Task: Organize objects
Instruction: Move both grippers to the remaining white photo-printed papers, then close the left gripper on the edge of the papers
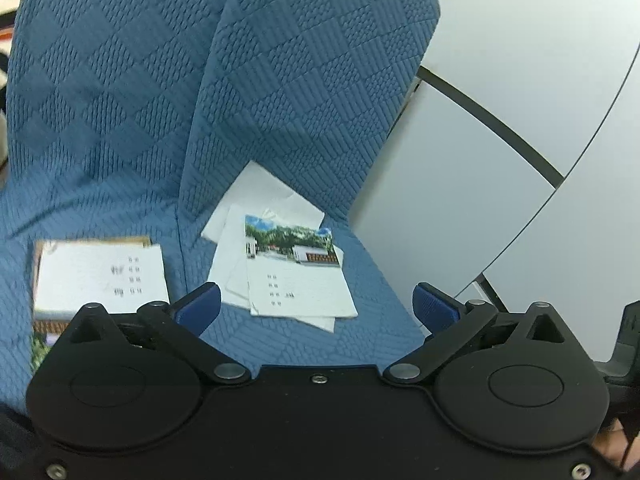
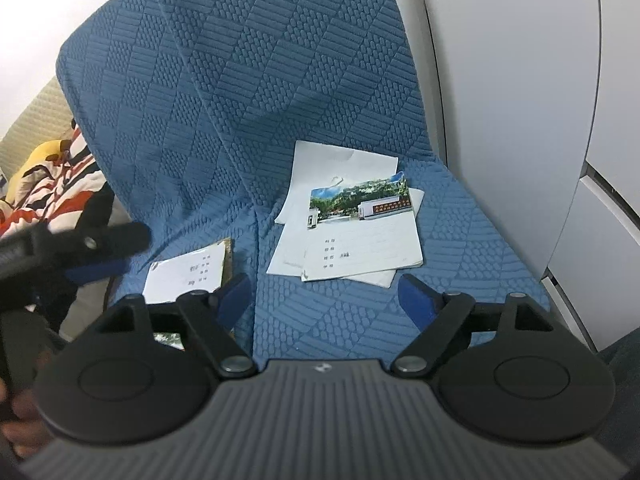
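- Counted: two notebooks, several loose white sheets (exact number cannot be told), two grippers, one blue quilted sofa cover (image 1: pixel 120 100) carrying everything.
- Left notebook (image 1: pixel 100 276): white cover with a few lines of small dark print, brownish edge at its far side, lying flat on the seat left of the seam (image 1: pixel 180 248) between the two cushions; its near end is hidden behind the left gripper's body. In the right wrist view the same notebook (image 2: pixel 188 272) lies near the seat's left edge, partly behind the right gripper's left finger.
- Right notebook (image 1: pixel 296 272): white cover with a landscape photograph across its top and four short printed lines below; it lies flat on the right seat cushion, askew, on top of the loose white sheets (image 1: pixel 256 196), which fan out beyond it toward the backrest and toward the front edge.
- Left gripper (image 1: pixel 316 308): jaws spread wide, blue pads well apart, nothing between them; it hovers above the seat's front part, apart from both notebooks.
- Right gripper (image 2: pixel 324 300): jaws wide apart, empty, above bare seat fabric in front of the right notebook (image 2: pixel 360 236).
- Open room: bare fabric lies along the front edge of the seat; pale wall panels (image 2: pixel 520 120) stand just past the seat's right edge; a striped cloth (image 2: pixel 52 188) lies beyond the left edge.
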`<state>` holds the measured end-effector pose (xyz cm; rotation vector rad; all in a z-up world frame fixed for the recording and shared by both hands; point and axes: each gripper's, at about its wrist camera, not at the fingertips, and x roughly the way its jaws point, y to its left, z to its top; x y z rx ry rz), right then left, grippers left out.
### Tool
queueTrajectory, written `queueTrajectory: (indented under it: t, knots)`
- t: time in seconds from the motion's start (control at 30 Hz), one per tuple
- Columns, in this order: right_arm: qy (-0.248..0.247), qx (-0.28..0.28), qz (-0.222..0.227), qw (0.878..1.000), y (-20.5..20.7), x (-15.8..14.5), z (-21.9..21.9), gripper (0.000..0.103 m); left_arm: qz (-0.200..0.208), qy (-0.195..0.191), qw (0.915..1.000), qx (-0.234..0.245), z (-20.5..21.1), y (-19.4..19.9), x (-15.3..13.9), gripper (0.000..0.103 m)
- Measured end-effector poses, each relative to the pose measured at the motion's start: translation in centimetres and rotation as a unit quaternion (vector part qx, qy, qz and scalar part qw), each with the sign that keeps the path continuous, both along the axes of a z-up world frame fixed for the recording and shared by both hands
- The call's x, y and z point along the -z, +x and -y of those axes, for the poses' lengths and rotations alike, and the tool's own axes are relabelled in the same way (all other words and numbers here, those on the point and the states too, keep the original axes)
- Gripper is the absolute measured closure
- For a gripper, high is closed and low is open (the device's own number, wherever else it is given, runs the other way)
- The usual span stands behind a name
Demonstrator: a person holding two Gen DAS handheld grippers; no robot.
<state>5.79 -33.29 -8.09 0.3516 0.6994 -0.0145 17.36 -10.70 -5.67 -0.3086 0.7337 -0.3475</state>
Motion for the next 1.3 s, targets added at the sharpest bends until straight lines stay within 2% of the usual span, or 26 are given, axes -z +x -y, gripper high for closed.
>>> queueTrajectory:
  t: [0.13,0.37,0.53,0.6,0.67,0.7,0.73,0.83,0.87,0.93,1.07,1.23,1.3]
  knots:
    - [-0.002,0.006,-0.003,1.000,1.1,1.2,0.9,0.021,0.007,0.011,0.9999,-0.006,0.5,1.6,0.8,0.001]
    - [0.031,0.015,-0.019,0.999,4.0,3.9,2.6,0.021,-0.059,0.001,0.9982,-0.003,1.0,5.4,5.2,0.001]
    - [0.048,0.021,-0.028,0.998,6.5,5.3,3.5,0.022,-0.089,-0.040,0.9952,-0.002,0.0,8.3,7.9,0.003]
    - [0.063,0.026,-0.035,0.997,7.6,6.0,3.9,0.023,-0.106,-0.057,0.9927,-0.005,-0.4,9.8,9.0,0.008]
    - [0.078,0.036,-0.052,0.995,8.6,6.7,4.2,0.028,-0.125,-0.068,0.9898,-0.004,-0.6,11.5,10.1,0.020]
    - [0.083,0.037,-0.058,0.994,9.1,7.1,4.4,0.032,-0.133,-0.072,0.9885,-0.003,-0.7,12.2,10.6,0.022]
    - [0.087,0.039,-0.064,0.993,9.6,7.5,4.5,0.043,-0.143,-0.077,0.9868,-0.001,-0.7,13.0,11.3,0.028]
    - [0.088,0.051,-0.093,0.990,11.5,8.7,5.0,0.063,-0.176,-0.100,0.9793,0.001,-0.8,15.4,13.7,0.040]
    - [0.093,0.053,-0.100,0.989,12.1,9.1,5.2,0.066,-0.184,-0.106,0.9772,-0.001,-0.8,16.0,14.4,0.048]
    - [0.103,0.059,-0.115,0.986,13.3,9.9,5.7,0.069,-0.210,-0.122,0.9701,-0.006,-0.8,17.0,16.4,0.055]
    - [0.105,0.069,-0.136,0.983,16.0,11.1,6.2,0.074,-0.242,-0.137,0.9604,-0.010,-0.4,18.0,19.4,0.063]
    - [0.087,0.064,-0.149,0.983,18.9,12.1,5.8,0.077,-0.261,-0.124,0.9573,-0.008,0.2,19.0,21.9,0.065]
    - [0.084,0.059,-0.154,0.983,19.8,12.5,5.5,0.078,-0.258,-0.132,0.9573,-0.003,0.3,19.2,22.2,0.065]
